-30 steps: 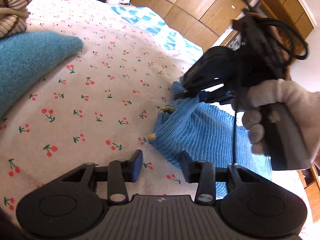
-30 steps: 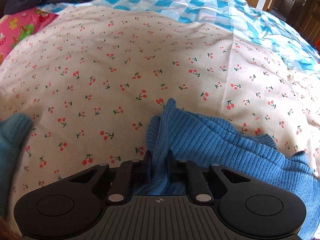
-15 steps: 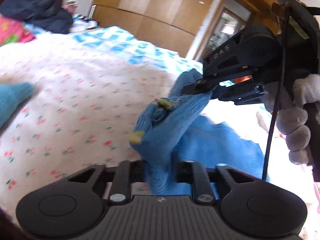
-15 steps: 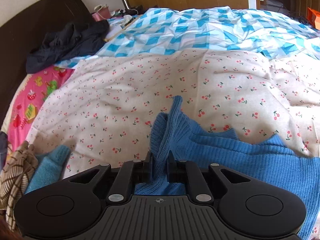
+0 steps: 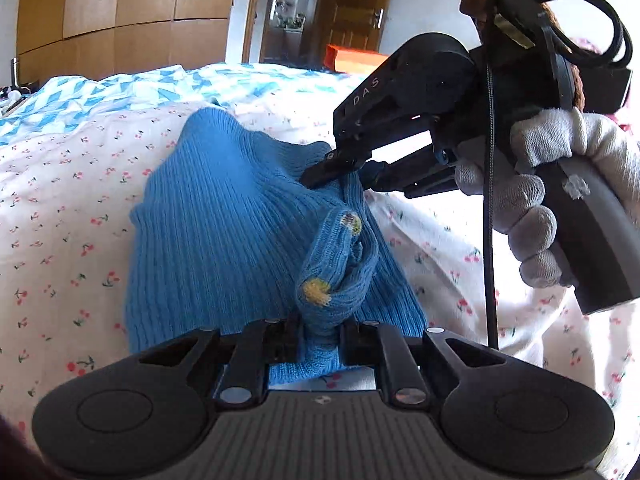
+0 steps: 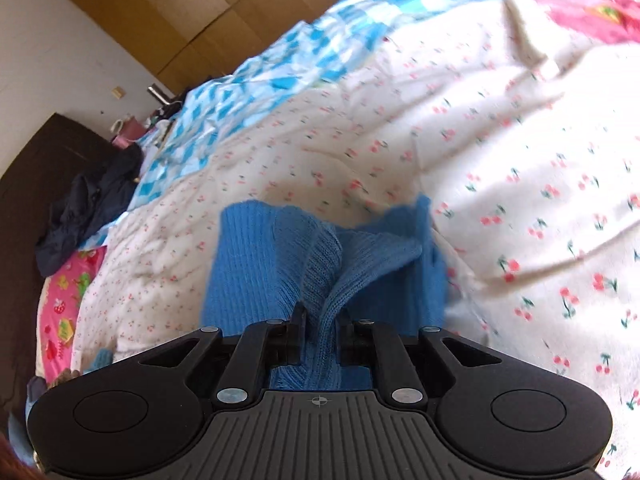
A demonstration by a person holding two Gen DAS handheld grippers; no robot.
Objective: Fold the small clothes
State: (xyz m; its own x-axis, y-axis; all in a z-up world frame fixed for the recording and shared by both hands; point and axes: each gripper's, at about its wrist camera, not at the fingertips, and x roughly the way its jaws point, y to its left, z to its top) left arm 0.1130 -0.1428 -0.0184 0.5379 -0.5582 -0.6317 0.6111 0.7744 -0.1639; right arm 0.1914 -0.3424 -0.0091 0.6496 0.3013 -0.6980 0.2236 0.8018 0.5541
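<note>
A small blue ribbed knit sweater (image 5: 216,224) with yellow flower buttons hangs lifted above the cherry-print bedspread (image 5: 60,208). My left gripper (image 5: 320,340) is shut on a bunched edge of it near a yellow button. My right gripper (image 5: 340,172), held in a gloved hand, is shut on another edge higher up. In the right wrist view the sweater (image 6: 256,264) drapes down from my right gripper (image 6: 320,336), and its fold fills the gap between the fingers.
The bed carries a blue-and-white checked quilt (image 6: 256,68), a dark garment (image 6: 88,208) and a pink printed cloth (image 6: 68,300) at the left. Wooden wardrobes (image 5: 120,20) and an open doorway (image 5: 292,12) stand behind the bed.
My left gripper closed on the sweater's edge. Both grippers then lifted the sweater off the bedspread, and both views tilted up toward the room.
</note>
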